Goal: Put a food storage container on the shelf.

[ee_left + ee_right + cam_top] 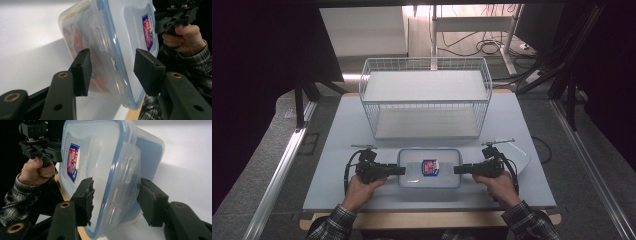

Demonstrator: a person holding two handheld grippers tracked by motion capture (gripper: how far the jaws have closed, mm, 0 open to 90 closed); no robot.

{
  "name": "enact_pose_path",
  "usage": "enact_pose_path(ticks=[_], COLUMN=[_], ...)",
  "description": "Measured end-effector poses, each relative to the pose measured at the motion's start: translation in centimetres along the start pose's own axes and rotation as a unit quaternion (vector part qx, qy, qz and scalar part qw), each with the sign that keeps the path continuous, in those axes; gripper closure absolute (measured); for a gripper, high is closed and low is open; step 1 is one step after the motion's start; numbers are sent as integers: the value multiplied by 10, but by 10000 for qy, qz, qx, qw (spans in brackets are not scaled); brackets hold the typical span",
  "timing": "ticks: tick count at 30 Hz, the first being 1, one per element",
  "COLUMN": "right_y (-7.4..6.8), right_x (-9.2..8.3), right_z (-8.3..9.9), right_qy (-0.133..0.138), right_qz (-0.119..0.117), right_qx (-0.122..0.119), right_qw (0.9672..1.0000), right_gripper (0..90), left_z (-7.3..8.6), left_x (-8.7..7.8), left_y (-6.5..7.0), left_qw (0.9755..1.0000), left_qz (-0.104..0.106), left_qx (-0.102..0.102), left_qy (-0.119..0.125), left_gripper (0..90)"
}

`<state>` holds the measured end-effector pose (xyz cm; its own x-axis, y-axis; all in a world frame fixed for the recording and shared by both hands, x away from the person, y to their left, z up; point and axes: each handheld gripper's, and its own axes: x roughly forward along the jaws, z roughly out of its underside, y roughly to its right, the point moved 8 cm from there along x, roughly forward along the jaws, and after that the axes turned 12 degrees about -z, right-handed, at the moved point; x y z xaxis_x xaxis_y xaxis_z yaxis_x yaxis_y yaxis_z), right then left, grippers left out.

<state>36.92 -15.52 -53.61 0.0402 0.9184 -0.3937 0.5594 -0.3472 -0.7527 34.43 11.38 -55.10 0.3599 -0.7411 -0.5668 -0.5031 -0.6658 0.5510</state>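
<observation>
A wire basket (pixel 426 97) blocks the 12 o'clock side of the surface (pixel 337 150), just beyond the lidded container (pixel 430 168). A claw sits at each short end of the container, left claw (pixel 401 170) at 9 o'clock, right claw (pixel 458 169) at 3. Bare surface lies open at 9 and 6 o'clock; a loose lid (pixel 518 156) occupies 3 o'clock.

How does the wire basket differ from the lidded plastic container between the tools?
The wire basket is white open mesh, uncovered, and larger; the plastic container is clear, solid-walled, shut under a blue-rimmed lid with a label. The basket stands farther back, the container near the person. Both are rectangular and sit on the table.
</observation>
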Motion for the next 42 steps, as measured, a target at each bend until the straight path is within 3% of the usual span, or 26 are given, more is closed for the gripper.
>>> enact_pose_path(ticks=[4,9,13,22,31,42], right_y=[-3,-5,-10,-23,-47,-63], right_x=[-2,-1,-3,-6,-11,-21], right_z=[-2,-4,-8,-24,-58,-95], right_qy=[121,178,240,462,572,721], right_qz=[21,226,329,273,249,198], right_qx=[-63,-350,-588,-884,-1340,-1523], right_qw=[9999,9990,9974,9946,9890,9855], right_gripper=[524,514,513,511,511,510], left_z=[-4,-5,-8,-25,-54,-95], left_x=[-2,-2,-4,-19,-42,-61], left_y=[2,5,7,13,22,33], left_qw=[9998,9992,9991,9974,9939,9907], left_qz=[-144,-326,-354,-459,-591,-707], left_qx=[9,47,110,353,590,696], left_qy=[169,206,226,431,718,926], left_gripper=[527,529,529,529,529,528])
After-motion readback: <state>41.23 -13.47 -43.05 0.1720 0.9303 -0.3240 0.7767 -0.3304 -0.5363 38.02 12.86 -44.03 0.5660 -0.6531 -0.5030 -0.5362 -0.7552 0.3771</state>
